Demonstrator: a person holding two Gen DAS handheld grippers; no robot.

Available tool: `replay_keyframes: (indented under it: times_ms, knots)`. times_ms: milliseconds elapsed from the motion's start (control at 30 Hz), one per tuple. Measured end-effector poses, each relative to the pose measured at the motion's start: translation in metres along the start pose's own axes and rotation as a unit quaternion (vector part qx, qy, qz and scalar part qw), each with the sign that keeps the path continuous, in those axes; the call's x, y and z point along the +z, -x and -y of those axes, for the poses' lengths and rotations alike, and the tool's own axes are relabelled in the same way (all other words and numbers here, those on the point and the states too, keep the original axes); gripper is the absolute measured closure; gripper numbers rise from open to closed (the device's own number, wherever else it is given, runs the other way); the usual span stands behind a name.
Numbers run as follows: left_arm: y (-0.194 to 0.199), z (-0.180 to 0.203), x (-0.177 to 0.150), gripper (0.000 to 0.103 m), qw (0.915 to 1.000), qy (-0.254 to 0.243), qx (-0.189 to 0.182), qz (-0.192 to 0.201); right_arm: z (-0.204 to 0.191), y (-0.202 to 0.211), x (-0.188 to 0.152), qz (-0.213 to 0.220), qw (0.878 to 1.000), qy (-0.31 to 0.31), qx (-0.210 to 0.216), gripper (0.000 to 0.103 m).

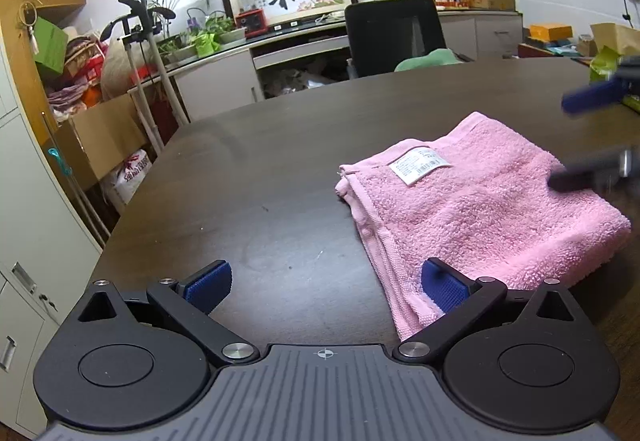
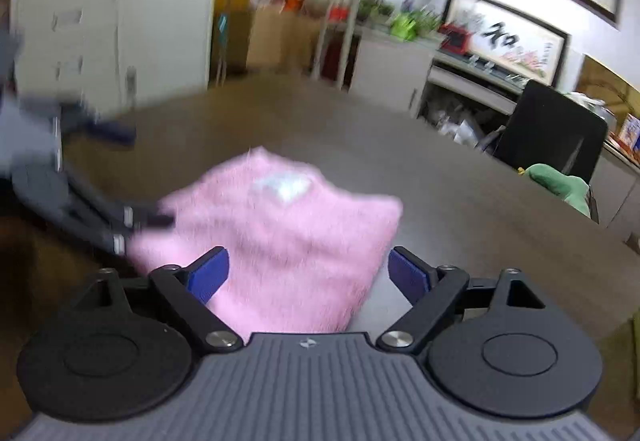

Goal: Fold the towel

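A pink towel lies folded on the dark table, its white label facing up. My left gripper is open wide at the towel's near left corner, and its right pad hangs over the hem without pressing on it. My right gripper shows blurred at the right edge, over the towel's far side. In the right wrist view my right gripper stands open with the towel spread between and beyond its pads, not gripped. The left gripper appears blurred at the towel's left.
A black office chair with a green cloth on it stands behind the table. A green packet lies at the table's right edge. Cardboard boxes and cabinets crowd the floor to the left.
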State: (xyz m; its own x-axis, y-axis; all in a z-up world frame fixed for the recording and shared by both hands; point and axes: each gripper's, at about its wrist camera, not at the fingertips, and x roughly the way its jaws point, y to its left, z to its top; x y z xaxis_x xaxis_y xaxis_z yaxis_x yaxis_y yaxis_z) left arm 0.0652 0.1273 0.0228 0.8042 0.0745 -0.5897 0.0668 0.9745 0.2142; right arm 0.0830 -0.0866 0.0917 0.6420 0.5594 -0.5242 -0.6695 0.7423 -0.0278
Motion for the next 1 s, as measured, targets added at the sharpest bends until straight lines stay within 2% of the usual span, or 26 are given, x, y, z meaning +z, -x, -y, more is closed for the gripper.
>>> replay_keyframes:
  times_ms: [100,233,367,500,567,667,733,833,1000]
  knots:
    - [0.0,0.004,-0.001,0.0,0.9999,-0.005,0.009,0.001,0.01,-0.007,0.004,0.011,0.998,-0.045,0.038,0.011]
    - [-0.002,0.001,-0.001,0.0,1.0,0.006,0.004,-0.007,0.028,-0.045,0.006,-0.024,0.988,-0.117,0.099,0.012]
    - [-0.004,-0.005,0.0,0.0,0.9997,0.02,-0.006,-0.015,0.031,-0.067,0.001,-0.06,0.989,-0.11,0.084,0.011]
    - [-0.003,-0.006,-0.001,0.0,0.9997,0.02,-0.001,-0.016,0.022,-0.057,0.007,-0.063,0.99,-0.102,0.072,0.011]
    - [-0.001,-0.005,-0.001,0.0,0.9998,0.013,0.011,-0.01,0.013,-0.043,0.009,-0.055,0.995,-0.073,0.049,0.011]
    - [0.0,-0.002,-0.002,0.0,0.9997,0.004,0.022,-0.005,-0.007,-0.026,0.0,-0.063,0.998,0.008,0.008,0.01]
    - [0.001,0.0,-0.002,0.0,0.9996,0.0,0.026,-0.003,-0.021,-0.021,-0.008,-0.069,0.996,0.06,-0.011,0.01]
    - [0.001,0.002,-0.002,0.0,0.9995,-0.006,0.029,0.0,-0.036,-0.02,-0.021,-0.066,0.991,0.114,-0.013,0.01]
    - [0.0,0.0,0.0,0.0,0.9996,-0.001,0.027,-0.001,-0.032,-0.009,-0.016,-0.047,0.995,0.088,0.002,0.01]
